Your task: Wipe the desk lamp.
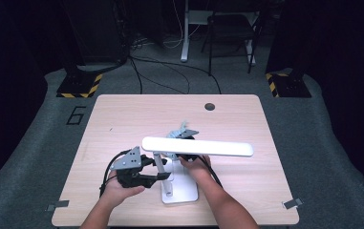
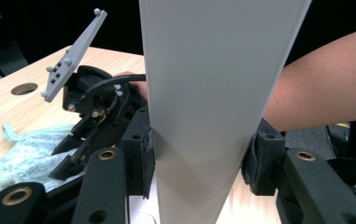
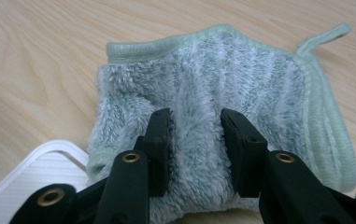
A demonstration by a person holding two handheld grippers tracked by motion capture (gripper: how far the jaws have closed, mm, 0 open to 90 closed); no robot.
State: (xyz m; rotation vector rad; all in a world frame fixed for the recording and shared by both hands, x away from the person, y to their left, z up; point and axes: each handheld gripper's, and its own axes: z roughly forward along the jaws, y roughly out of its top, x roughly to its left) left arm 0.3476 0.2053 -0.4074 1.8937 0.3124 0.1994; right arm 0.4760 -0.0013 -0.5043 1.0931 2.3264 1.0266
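Directly ahead of the right gripper (image 3: 195, 140), a green cloth (image 3: 222, 88) is being straddled by parted jaws; the lamp post (image 2: 213, 116) is being clamped by the left gripper (image 2: 199, 163).

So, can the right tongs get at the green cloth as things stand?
Probably yes: the right tongs already sit over the cloth, pile bunched between the jaws, nothing in between. Whether they grip it is unclear.
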